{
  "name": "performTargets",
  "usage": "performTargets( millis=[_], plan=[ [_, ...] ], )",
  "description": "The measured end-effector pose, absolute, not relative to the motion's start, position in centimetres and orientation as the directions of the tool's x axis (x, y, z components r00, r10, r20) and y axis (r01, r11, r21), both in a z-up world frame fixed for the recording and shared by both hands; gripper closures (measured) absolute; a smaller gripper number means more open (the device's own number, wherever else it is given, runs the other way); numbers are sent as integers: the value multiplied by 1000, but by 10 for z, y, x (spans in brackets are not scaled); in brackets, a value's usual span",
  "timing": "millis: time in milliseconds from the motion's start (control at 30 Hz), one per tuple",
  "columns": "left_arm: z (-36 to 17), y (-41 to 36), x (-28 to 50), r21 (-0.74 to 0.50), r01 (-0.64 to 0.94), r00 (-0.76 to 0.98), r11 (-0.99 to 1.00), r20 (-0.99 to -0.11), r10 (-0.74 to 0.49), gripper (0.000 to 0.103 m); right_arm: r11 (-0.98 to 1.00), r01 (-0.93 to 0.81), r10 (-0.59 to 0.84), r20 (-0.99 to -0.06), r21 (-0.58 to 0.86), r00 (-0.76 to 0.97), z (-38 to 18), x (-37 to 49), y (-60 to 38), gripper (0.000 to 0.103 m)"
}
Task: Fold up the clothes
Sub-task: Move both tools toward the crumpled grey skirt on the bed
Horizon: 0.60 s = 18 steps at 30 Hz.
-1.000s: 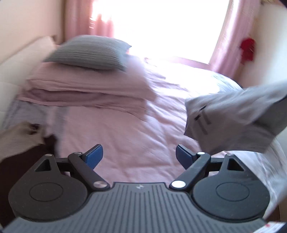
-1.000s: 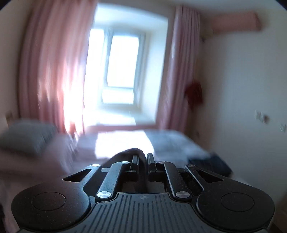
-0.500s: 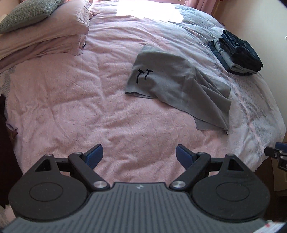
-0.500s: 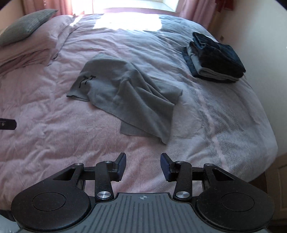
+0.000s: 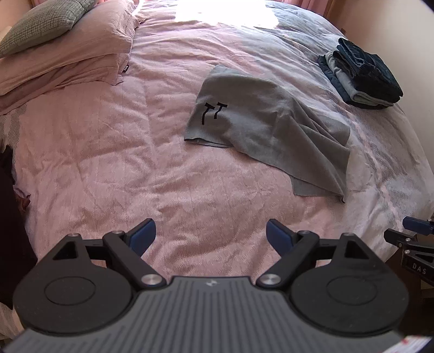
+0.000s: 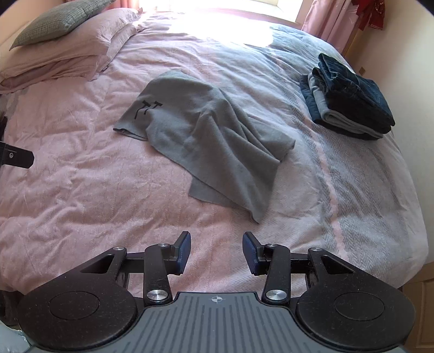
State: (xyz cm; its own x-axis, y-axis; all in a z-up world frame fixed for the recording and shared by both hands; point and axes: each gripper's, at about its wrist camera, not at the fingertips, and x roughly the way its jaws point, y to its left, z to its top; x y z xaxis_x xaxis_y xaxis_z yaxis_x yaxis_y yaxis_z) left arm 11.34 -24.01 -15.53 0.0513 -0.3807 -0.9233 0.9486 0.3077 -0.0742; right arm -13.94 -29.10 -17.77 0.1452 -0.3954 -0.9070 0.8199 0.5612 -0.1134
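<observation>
A grey garment (image 5: 265,130) (image 6: 206,141) with a black "77" print lies crumpled in the middle of the pink bedspread (image 5: 108,163) (image 6: 67,190). My left gripper (image 5: 211,236) hovers open over the bed's near edge, well short of the garment, nothing between its blue pads. My right gripper (image 6: 216,252) is also open and empty, just short of the garment's nearest corner. The tip of the right gripper (image 5: 415,225) shows at the right edge of the left wrist view.
A stack of folded dark blue and grey clothes (image 5: 360,78) (image 6: 350,103) sits at the bed's far right. Pink pillows (image 5: 62,51) (image 6: 57,51) topped by a grey cushion (image 5: 43,24) lie far left. A dark item (image 5: 10,230) is at the bed's left edge.
One second ago my right gripper was shut on the raised grey garment; it let go, and the garment now lies on the bed. Both grippers tilted down toward the bed.
</observation>
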Motion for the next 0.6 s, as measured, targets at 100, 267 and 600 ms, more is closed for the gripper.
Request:
performTargets(
  millis=[100,267,600],
  plan=[
    [-162,-246,119,-85,953,31,290,-928,-372,17,551,827,-404,-903,-116,143,-179,-131,-292,64],
    [-172,-260,136,-90,965,11,245,-924,-383,17,532,836,-436,-890,-132,137,-183,-111,-302,64],
    [-180,-283,176,-100,964,2,246,-924,-383,17,532,836,-439,-888,-133,139,-186,-79,-329,64]
  ],
)
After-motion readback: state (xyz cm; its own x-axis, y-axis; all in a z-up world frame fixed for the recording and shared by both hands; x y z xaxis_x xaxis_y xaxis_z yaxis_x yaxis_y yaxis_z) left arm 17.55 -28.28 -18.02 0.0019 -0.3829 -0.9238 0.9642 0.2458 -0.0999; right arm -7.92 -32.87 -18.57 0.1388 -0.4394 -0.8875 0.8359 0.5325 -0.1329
